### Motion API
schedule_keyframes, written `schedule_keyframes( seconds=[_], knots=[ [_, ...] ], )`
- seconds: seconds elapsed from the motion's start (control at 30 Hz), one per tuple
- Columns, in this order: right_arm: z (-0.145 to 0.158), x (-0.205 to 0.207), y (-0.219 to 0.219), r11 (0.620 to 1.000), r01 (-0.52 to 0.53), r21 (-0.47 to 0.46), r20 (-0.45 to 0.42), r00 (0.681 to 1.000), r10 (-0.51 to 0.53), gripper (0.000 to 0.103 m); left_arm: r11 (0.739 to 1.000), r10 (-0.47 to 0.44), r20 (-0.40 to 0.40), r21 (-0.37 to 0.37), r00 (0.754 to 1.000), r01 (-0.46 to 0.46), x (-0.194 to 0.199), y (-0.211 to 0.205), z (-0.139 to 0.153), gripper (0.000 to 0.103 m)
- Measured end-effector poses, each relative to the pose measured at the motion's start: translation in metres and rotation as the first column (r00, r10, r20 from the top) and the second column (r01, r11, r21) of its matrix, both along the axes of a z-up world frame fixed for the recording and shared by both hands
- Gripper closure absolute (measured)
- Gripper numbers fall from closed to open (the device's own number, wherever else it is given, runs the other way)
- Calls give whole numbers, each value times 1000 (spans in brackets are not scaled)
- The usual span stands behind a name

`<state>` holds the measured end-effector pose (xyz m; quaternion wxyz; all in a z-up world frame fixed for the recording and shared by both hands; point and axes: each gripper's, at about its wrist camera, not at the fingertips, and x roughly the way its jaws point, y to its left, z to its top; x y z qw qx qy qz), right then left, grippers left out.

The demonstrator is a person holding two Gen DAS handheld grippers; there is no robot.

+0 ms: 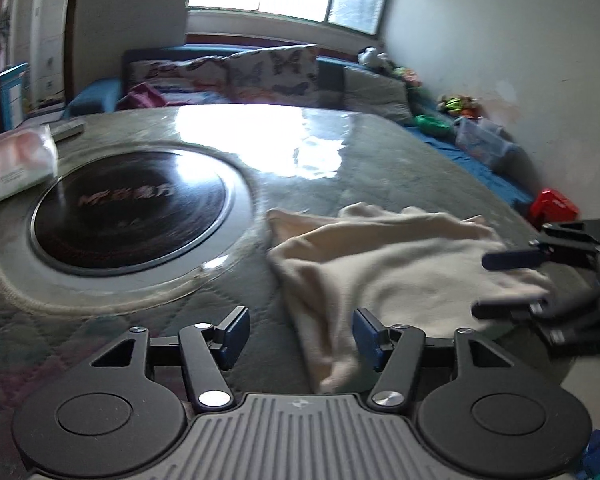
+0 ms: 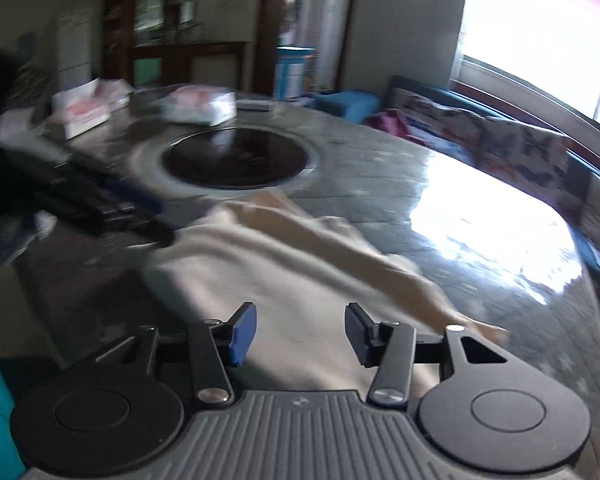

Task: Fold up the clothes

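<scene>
while both sets of jaws stand parted and empty, a cream garment (image 1: 380,264) lies rumpled on the round table (image 1: 380,152), beside its dark centre disc (image 1: 128,208).

soft, light and limp handling is to be expected; pinching at a corner or hem is judged best, with the left gripper (image 1: 300,336) over the near edge and the right gripper (image 2: 300,332) above the cloth.

Round table (image 1: 380,152) with black inset hotplate (image 1: 128,208), tissue packs (image 2: 198,106), butterfly cushions (image 1: 272,70) behind.
</scene>
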<state>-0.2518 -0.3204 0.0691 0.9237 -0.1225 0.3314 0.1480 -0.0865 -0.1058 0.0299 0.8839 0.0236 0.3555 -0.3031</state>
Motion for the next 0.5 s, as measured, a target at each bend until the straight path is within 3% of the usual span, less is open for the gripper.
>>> schedule_keyframes(
  seconds=[0.27, 0.5],
  knots=[
    [-3, -2, 45, 991, -121, -50, 10, 992, 122, 48, 997, 62, -3, 47, 998, -62, 1, 11, -4, 38],
    [-9, 2, 79, 967, -225, -118, 3, 974, 227, 48, 995, 102, -47, 23, 994, -101, 4, 18, 2, 32]
  ],
)
